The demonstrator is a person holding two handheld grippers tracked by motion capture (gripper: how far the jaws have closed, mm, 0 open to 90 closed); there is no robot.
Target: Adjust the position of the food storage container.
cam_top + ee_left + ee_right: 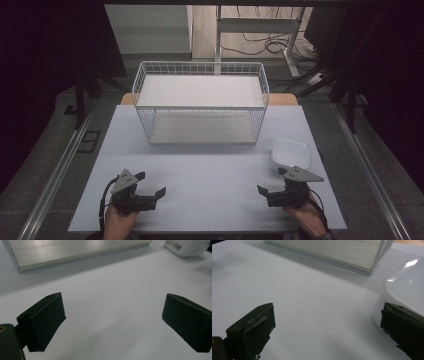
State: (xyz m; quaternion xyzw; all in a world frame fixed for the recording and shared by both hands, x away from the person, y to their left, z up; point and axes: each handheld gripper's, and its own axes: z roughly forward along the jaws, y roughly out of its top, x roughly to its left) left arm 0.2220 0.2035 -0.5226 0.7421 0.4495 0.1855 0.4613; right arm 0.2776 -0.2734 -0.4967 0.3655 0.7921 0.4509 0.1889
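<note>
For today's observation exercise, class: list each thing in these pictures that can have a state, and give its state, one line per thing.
Wire basket: upright, open-topped, nothing in it.
White box: flat on the table, right of the basket, apart from it, untouched.
Left gripper: open, holding nothing, low over the table.
Right gripper: open, holding nothing, beside the white box.
Table: bare between the grippers.

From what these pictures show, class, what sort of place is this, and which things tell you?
Probably a lab or workshop recording bench: a plain table with dark curtains around it, loose cables on the floor behind, and a staged wire basket and white box.
</note>
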